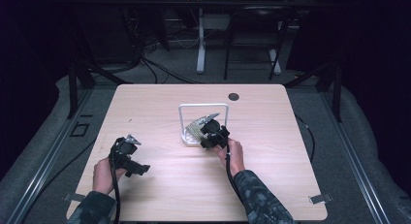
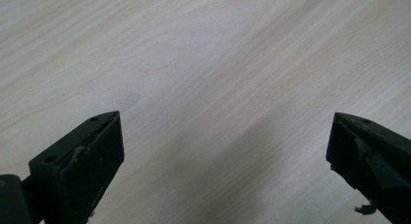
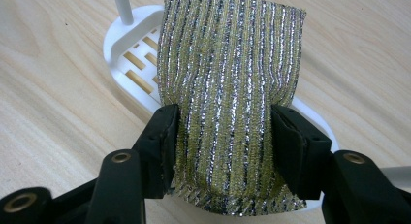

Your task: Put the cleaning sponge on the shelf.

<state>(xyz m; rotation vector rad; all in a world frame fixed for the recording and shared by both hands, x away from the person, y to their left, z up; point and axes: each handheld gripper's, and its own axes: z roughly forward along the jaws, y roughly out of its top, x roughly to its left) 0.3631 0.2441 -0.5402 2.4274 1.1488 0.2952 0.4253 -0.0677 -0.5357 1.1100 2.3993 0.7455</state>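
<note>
High view: wood table point(image 1: 160, 103) (dark room); right gripper point(image 1: 209, 133) clamps glittery sponge point(image 3: 232, 88), left gripper point(image 2: 225, 151) wide.

Left gripper point(image 1: 138, 169) hovers low, jaws wide apart; right gripper point(image 3: 223, 136) clamps tight, arm reaching forward.

One light wooden table point(image 1: 160, 195) with rounded corners, one dark round grommet hole point(image 1: 233, 96) near its far edge. One white plastic slotted rack base point(image 3: 130, 64) with one white bent-tube frame point(image 1: 203, 106) arching over it. One gold-and-silver striped metallic scrubbing pad point(image 3: 232, 88), pinched between two black jaws. Two hand-held black two-jaw grippers: one left gripper point(image 1: 137, 169), one right gripper point(image 1: 209, 136). Two hands, left hand point(image 1: 102, 175) and right hand point(image 1: 236, 157), two camouflage-pattern sleeves. One black cable per gripper, two total. Two metal brackets at the table's near corners. One second table at the far back, seen in part.
</note>
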